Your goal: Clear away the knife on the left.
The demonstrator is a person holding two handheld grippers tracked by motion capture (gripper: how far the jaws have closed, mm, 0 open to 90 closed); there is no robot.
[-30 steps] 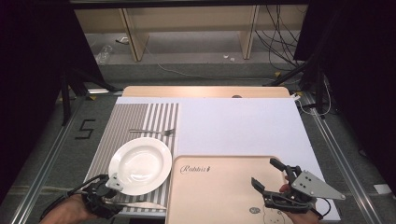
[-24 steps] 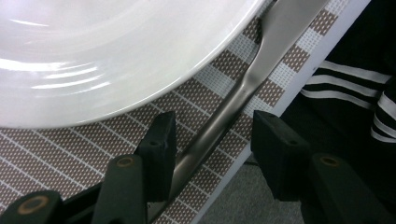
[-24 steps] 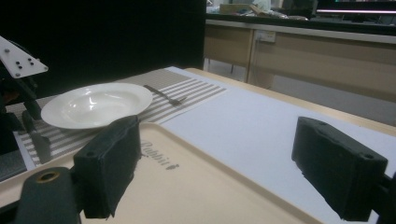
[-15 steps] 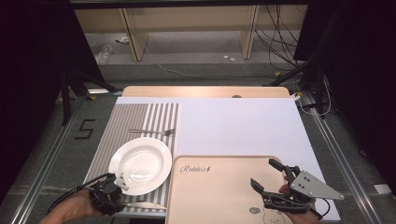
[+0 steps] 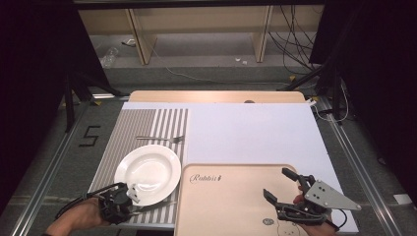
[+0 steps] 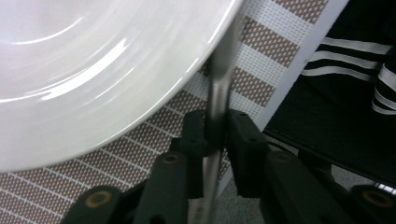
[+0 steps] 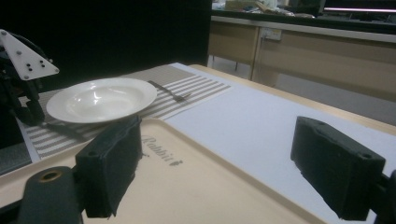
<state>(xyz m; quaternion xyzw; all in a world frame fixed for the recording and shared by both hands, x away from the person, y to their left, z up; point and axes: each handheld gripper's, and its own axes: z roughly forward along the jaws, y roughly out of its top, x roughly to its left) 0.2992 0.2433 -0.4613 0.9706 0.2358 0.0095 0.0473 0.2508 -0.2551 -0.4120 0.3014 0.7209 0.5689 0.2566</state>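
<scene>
A white plate (image 5: pixel 147 173) sits on the striped placemat (image 5: pixel 147 128), with a fork (image 5: pixel 160 138) lying just beyond it. My left gripper (image 5: pixel 120 199) is at the plate's near edge, shut on the handle of a thin metal utensil (image 5: pixel 152 206) that lies on the mat. In the left gripper view the jaws pinch that utensil (image 6: pixel 217 93) beside the plate (image 6: pixel 93 70). My right gripper (image 5: pixel 279 184) hovers open over the beige tray (image 5: pixel 221 216), with nothing between its fingers. The right gripper view shows the plate (image 7: pixel 100 98), the fork (image 7: pixel 170 93) and the left gripper (image 7: pixel 23 88) farther off.
A white sheet (image 5: pixel 251 132) covers the table's middle and right, beyond the tray. The tray (image 7: pixel 196 186) bears printed lettering near its left side. The table's near edge runs just under both hands, and a dark striped sleeve (image 6: pixel 355 56) lies past it.
My left gripper has edged slightly right along the plate's near rim, still holding the utensil. The right gripper has barely moved.
</scene>
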